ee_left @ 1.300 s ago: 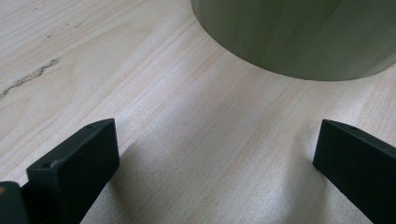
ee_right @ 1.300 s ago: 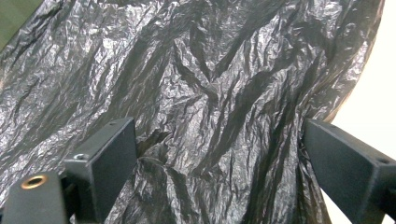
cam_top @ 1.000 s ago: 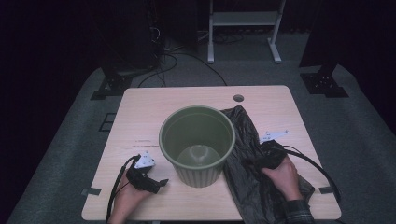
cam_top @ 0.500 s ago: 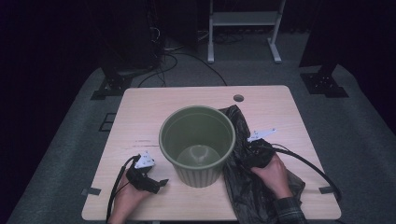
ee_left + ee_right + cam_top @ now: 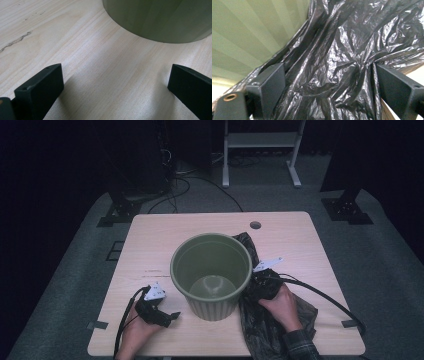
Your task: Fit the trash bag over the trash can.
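Note:
A green ribbed bin (image 5: 211,275) stands upright in the middle of the wooden table (image 5: 165,235). A crumpled black plastic bag (image 5: 272,325) lies against its right side. My right gripper (image 5: 251,287) rests on the bag, pointing at the bin wall. In the right gripper view the gripper (image 5: 329,85) is open, with a bunch of the bag (image 5: 352,37) between its jaws and the bin (image 5: 249,32) just behind. My left gripper (image 5: 169,318) rests on the table left of the bin. In its own view it (image 5: 115,85) is open over bare wood, with the bin's base (image 5: 160,17) ahead.
A round cable hole (image 5: 255,225) sits near the table's far edge. The right gripper's black cable (image 5: 325,296) loops across the table's right side. Stand legs (image 5: 260,150) and cables lie on the floor beyond the table.
My right gripper has slid left over the bag, up to the bin's side. The left gripper has stayed where it was.

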